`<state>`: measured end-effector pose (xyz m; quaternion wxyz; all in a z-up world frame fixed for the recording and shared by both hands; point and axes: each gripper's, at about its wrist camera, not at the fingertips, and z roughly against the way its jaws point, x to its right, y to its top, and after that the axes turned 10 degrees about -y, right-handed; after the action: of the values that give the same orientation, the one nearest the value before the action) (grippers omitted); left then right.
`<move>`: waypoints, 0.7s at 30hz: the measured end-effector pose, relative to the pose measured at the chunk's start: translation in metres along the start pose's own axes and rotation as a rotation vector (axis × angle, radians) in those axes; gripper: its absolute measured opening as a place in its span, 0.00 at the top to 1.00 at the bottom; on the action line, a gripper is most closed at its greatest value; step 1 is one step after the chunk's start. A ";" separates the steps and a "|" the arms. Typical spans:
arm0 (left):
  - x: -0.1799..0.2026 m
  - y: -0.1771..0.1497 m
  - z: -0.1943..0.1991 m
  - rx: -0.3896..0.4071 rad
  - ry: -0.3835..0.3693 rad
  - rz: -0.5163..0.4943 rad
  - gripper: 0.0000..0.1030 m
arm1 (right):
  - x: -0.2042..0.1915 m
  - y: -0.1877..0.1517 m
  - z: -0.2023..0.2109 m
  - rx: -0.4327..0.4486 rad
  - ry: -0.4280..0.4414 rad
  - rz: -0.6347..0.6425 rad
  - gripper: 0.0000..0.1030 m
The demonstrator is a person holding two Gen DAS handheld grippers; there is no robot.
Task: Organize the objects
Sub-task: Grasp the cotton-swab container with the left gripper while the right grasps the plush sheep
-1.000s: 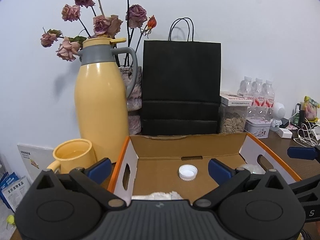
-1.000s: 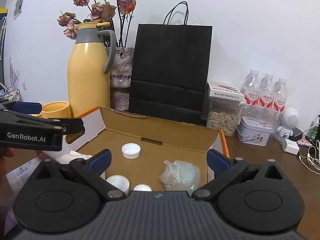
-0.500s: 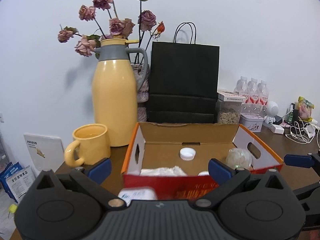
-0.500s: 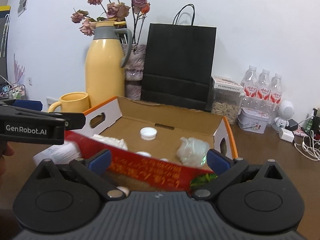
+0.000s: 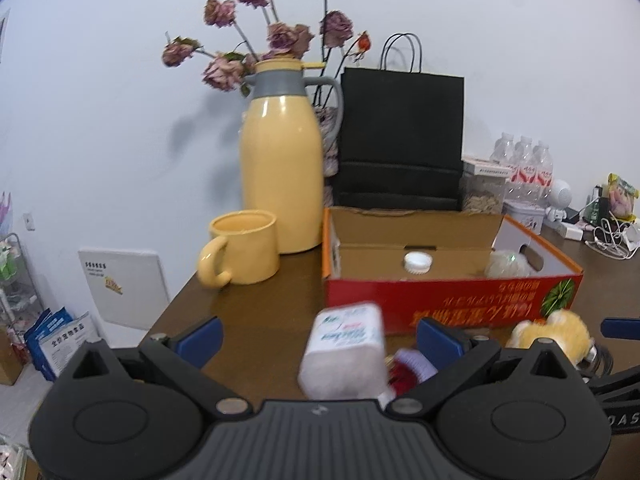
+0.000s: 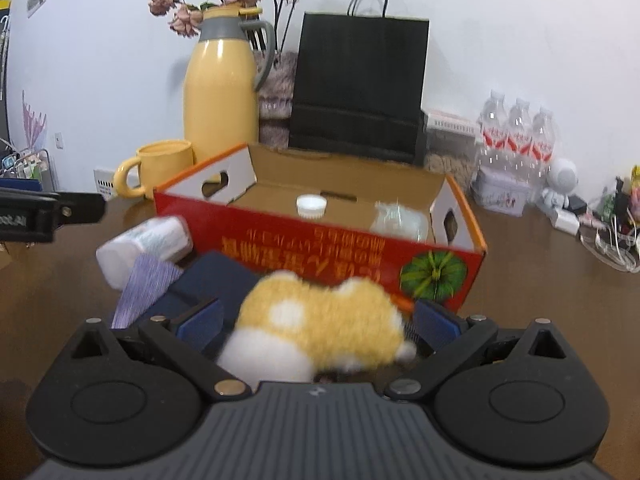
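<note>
Plush toy (image 6: 320, 320) lies between my right gripper's (image 6: 316, 316) open jaws, tissue pack (image 5: 344, 354) between my left gripper's (image 5: 320, 338) open ones, probably to go into the box (image 6: 320, 248) beyond.

The left claw (image 5: 318, 338) is level and pointing forward, its jaws spread wide, the blue fingertips (image 5: 200, 338) well apart and nothing pinched between them. The right claw (image 6: 316, 322) is held the same way, level and wide open, its blue pads (image 6: 434, 322) apart. From the right wrist view, the left claw (image 6: 52, 214) shows at the left edge, beside the right one.
</note>
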<state>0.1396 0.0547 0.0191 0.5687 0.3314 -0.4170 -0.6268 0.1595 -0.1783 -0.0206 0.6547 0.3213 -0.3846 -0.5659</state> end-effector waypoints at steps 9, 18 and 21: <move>-0.031 -0.025 0.007 -0.039 0.020 0.027 0.00 | -0.001 -0.016 -0.008 -0.100 0.057 -0.088 0.17; -0.043 -0.028 0.005 -0.039 0.007 0.058 0.00 | -0.001 -0.015 -0.007 -0.093 0.097 -0.132 0.55; -0.039 -0.024 0.000 -0.041 -0.001 0.056 0.00 | 0.003 -0.014 -0.002 -0.065 0.106 -0.149 0.55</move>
<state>0.1347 0.0934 -0.0049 0.5925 0.3077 -0.4135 -0.6191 0.1545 -0.1837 -0.0327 0.6405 0.3569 -0.3058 -0.6074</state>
